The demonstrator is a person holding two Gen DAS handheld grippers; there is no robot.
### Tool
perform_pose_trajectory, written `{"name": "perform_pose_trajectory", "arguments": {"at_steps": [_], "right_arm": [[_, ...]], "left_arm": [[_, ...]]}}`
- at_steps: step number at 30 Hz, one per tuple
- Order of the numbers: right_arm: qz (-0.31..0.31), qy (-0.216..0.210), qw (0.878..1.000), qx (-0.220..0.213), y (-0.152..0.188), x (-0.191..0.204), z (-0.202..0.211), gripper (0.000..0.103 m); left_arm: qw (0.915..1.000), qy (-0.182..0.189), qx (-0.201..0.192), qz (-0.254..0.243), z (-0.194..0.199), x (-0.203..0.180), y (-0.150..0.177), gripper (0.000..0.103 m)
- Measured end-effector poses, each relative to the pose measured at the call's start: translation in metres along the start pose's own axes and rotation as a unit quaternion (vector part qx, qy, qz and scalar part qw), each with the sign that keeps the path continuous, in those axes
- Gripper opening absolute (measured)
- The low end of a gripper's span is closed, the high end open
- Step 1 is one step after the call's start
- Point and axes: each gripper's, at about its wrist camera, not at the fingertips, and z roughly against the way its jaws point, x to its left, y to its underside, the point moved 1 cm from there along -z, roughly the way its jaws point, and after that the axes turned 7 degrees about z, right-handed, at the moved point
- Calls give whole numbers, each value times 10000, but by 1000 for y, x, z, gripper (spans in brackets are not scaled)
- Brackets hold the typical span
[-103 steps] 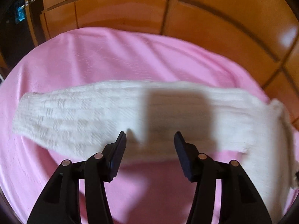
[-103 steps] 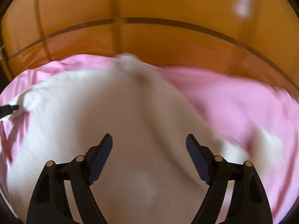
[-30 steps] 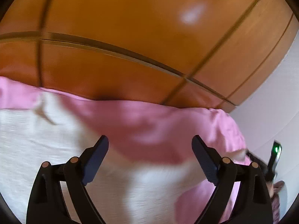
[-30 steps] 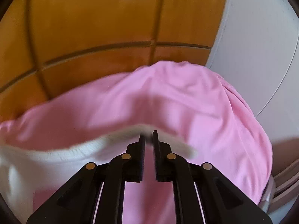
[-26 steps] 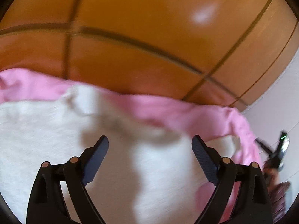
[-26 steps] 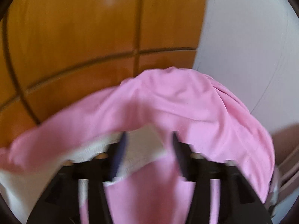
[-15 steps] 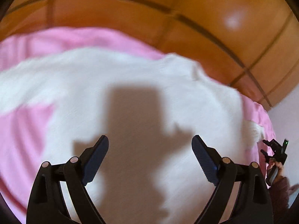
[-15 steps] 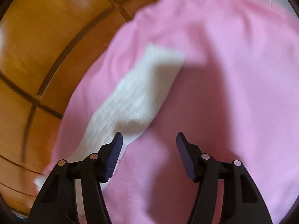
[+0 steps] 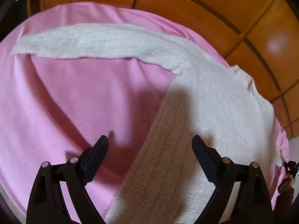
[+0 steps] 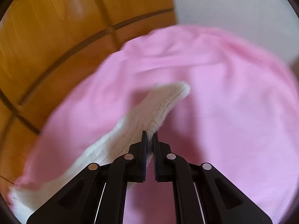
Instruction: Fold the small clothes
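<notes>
White knit garment [image 9: 214,112] spread on a pink cloth [image 9: 84,97] — one sleeve pinched.

From the left wrist camera, the garment's body fills four o'clock, one sleeve reaching to ten o'clock; the left gripper [image 9: 150,149] hovers over its edge, jaws spread wide, nothing between them; the right gripper [image 10: 149,140] is pressed together on the other sleeve [image 10: 158,108] — wooden panelling [image 9: 205,9] lies beyond at twelve.

We have both wrist cameras angled steeply down, close over the pink sheet [image 9: 74,93]; both views share the white knit garment [image 9: 214,102].
</notes>
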Motion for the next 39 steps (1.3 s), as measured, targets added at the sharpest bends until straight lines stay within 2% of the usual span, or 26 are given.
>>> {"name": "perform_pose_trajectory", "arguments": {"at_steps": [2, 3, 4, 6, 8, 9, 10, 12, 13, 16, 17, 19, 21, 23, 25, 26, 27, 28, 29, 30, 31, 33, 34, 35, 37, 39], "right_arm": [[-7, 385, 9988, 296, 14, -24, -4, 4], [-29, 346, 9983, 465, 21, -29, -9, 4], [-39, 124, 9979, 634, 31, -33, -13, 4], [-189, -72, 9977, 643, 41, -36, -10, 5], [-415, -338, 9971, 536, 48, -40, 9, 22], [-383, -397, 9972, 508, 51, -38, 19, 42], [-297, -506, 9972, 470, 54, -37, 28, 55], [30, -968, 9940, 499, 65, -23, 50, 56], [213, -1379, 9882, 623, 74, -13, 61, 56], [683, -2489, 9587, 1191, 115, 13, 94, 56], [848, -2923, 9415, 1450, 136, 22, 108, 56], [1047, -3506, 9133, 1788, 172, 32, 131, 56], [1148, -3918, 8868, 2167, 208, 38, 151, 56], [1246, -4212, 8613, 2553, 245, 44, 168, 56], [1364, -4294, 8491, 2758, 272, 48, 180, 56], [1439, -4289, 8458, 2829, 284, 52, 184, 56], [1509, -4248, 8468, 2823, 292, 56, 188, 47], [1575, -4223, 8475, 2803, 299, 62, 191, 33], [1610, -4211, 8477, 2795, 301, 65, 192, 27], [1702, -4199, 8479, 2754, 302, 71, 196, 14], [1855, -4192, 8477, 2670, 302, 76, 200, 9], [2229, -4222, 8461, 2368, 287, 91, 214, 8], [2345, -4265, 8452, 2209, 286, 93, 227, 7], [2464, -4342, 8434, 1988, 276, 98, 243, 7], [2706, -4606, 8305, 1578, 256, 96, 275, 6], [3044, -4672, 8190, 1353, 253, 90, 294, 6]], "left_arm": [[10000, 36, 10, -77, 2, -3, 1, 90], [9999, 60, 28, -127, 5, 1, 2, 90], [9998, 81, 40, -160, 6, 2, 3, 90], [9996, 139, 78, -220, 9, 4, 2, 90], [9994, 100, 19, -338, 16, 7, 4, 90], [9993, 124, -24, -351, 21, 9, 5, 90], [9993, 155, -48, -347, 26, 13, 7, 90], [9994, 187, -94, -291, 36, 26, 11, 90], [9994, 193, -100, -263, 40, 33, 14, 90], [9994, 278, -68, -200, 51, 55, 24, 90], [9994, 286, -56, -211, 56, 64, 29, 90], [9992, 308, -52, -238, 62, 75, 36, 90], [9989, 386, 34, -247, 65, 88, 45, 90], [9976, 625, 228, -207, 67, 100, 56, 90], [9964, 758, 285, -268, 68, 103, 66, 89], [9957, 816, 293, -320, 69, 103, 70, 83], [9946, 907, 316, -401, 70, 102, 74, 78], [9936, 976, 365, -443, 70, 101, 78, 69], [9912, 1132, 482, -496, 69, 98, 82, 62], [9892, 1243, 565, -541, 68, 95, 85, 58], [9871, 1331, 628, -632, 67, 90, 88, 51], [9835, 1432, 758, -807, 66, 82, 93, 19], [9836, 1347, 821, -870, 64, 80, 94, 6], [9841, 1301, 791, -918, 66, 78, 93, 5], [9809, 1626, 621, -868, 86, 79, 85, 5], [9798, 1762, 460, -833, 106, 82, 75, 5]]}}
